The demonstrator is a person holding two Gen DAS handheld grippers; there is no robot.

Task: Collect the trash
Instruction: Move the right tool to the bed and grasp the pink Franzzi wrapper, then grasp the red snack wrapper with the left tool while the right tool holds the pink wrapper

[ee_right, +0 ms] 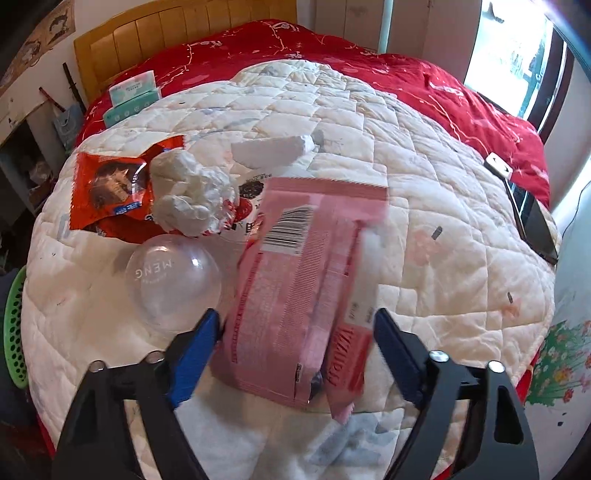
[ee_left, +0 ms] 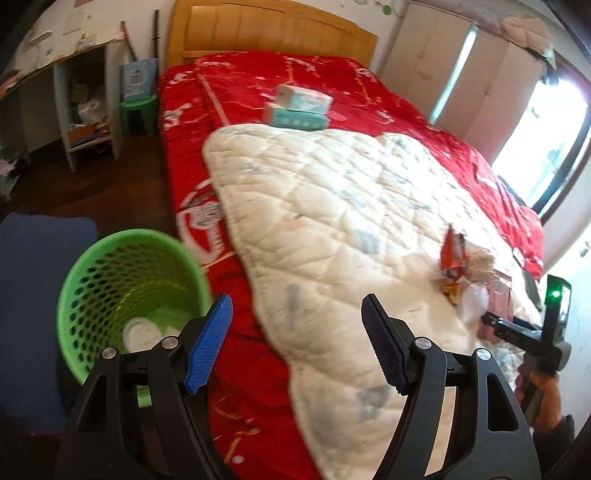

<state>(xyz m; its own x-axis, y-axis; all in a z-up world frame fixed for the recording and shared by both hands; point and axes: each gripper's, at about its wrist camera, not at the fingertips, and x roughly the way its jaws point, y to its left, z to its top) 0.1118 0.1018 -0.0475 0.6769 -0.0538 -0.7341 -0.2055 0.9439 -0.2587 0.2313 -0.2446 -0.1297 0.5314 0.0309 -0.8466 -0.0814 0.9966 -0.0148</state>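
A pink snack wrapper (ee_right: 295, 280) lies on the white quilt (ee_right: 443, 236) between the open jaws of my right gripper (ee_right: 295, 347). Beside it lie a clear plastic dome lid (ee_right: 171, 280), crumpled white tissue (ee_right: 192, 195), an orange wrapper (ee_right: 110, 188) and a white foam piece (ee_right: 273, 149). My left gripper (ee_left: 295, 332) is open and empty over the bed edge, next to the green mesh bin (ee_left: 129, 295), which stands on the floor with white trash inside. The trash pile (ee_left: 461, 273) and right gripper (ee_left: 491, 321) show at the right of the left wrist view.
Two tissue packs (ee_left: 299, 107) are stacked on the red bedspread (ee_left: 258, 81) near the wooden headboard (ee_left: 266, 33). A phone (ee_right: 532, 218) lies at the quilt's right edge. A green stool (ee_left: 138, 112) and a shelf (ee_left: 85, 107) stand left of the bed.
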